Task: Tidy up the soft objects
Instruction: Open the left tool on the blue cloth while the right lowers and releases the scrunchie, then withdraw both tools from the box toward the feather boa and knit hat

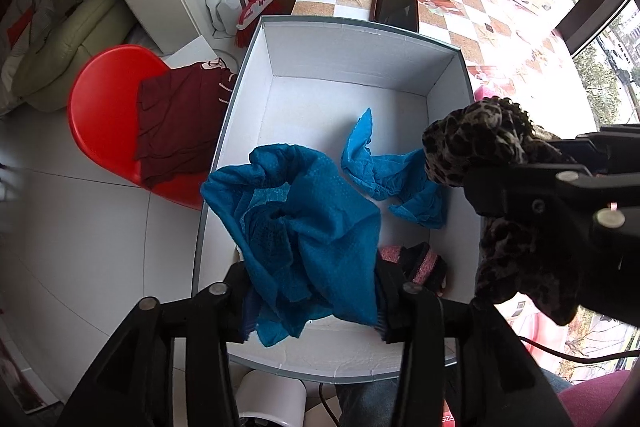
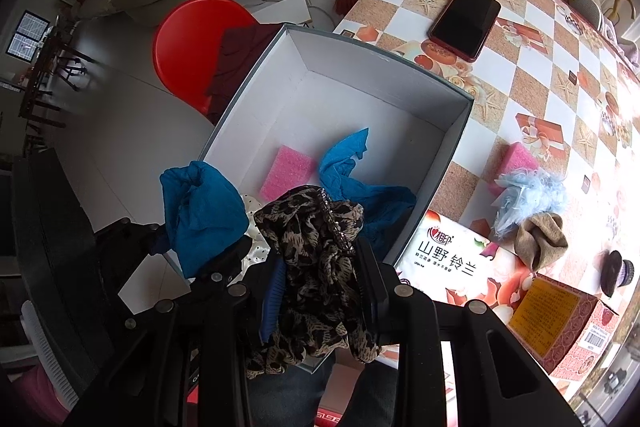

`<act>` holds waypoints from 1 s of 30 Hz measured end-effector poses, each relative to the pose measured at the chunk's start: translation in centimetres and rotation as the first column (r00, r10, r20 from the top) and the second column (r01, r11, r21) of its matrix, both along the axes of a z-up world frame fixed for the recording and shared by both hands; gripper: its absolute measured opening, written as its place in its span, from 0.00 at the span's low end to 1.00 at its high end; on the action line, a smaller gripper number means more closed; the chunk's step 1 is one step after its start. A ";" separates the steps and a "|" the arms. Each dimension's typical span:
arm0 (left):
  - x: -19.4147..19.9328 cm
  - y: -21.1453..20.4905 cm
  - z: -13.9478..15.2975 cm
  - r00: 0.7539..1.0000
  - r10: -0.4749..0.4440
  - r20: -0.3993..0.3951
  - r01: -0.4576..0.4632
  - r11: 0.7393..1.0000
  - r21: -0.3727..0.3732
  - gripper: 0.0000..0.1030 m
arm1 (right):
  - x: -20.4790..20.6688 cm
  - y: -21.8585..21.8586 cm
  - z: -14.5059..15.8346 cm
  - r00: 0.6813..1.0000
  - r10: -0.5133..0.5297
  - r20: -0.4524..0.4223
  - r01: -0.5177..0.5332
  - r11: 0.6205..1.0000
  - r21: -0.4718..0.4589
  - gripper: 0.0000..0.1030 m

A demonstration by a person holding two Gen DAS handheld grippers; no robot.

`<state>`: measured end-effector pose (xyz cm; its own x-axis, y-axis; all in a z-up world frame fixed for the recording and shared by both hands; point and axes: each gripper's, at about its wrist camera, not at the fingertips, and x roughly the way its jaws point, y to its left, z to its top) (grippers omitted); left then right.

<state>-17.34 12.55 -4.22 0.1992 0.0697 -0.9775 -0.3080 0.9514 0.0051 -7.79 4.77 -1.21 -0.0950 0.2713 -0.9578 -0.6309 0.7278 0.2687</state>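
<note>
Gripping the blue cloth (image 1: 304, 223), my left gripper (image 1: 312, 291) hangs directly above the white box (image 1: 352, 67), its nearer end; my right gripper (image 2: 324, 291), clamping the leopard-print scarf (image 2: 316, 267), waits at the box's right wall.

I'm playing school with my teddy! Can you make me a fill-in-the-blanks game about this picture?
1. The left gripper holds a ____ cloth.
2. The right gripper holds a scarf with a ____ print.
3. The phone lies on the ____.
4. The sponge inside the box is ____.

Missing words: blue; leopard; table; pink
</note>
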 end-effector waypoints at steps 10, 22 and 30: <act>-0.3 0.2 0.3 1.000 0.018 0.024 -0.018 0.999 -0.027 0.86 | 0.8 -0.6 0.6 0.999 -0.048 0.015 0.047 0.999 0.009 0.80; 0.5 2.4 2.9 0.984 0.124 0.124 -0.100 0.978 -0.182 0.87 | 3.9 -4.7 1.5 0.981 -0.191 -0.045 0.192 0.981 0.027 1.00; 5.9 -1.2 5.3 0.989 -0.029 0.146 0.053 0.986 -0.161 0.87 | 8.7 -13.2 4.9 0.909 -0.415 -0.039 0.417 0.906 0.081 1.00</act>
<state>-11.48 11.37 1.06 0.3367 -0.1001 -0.9363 -0.2551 0.9474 -0.1930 0.88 -8.45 3.67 0.0250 0.3710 -0.9283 -0.2699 0.8966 0.3511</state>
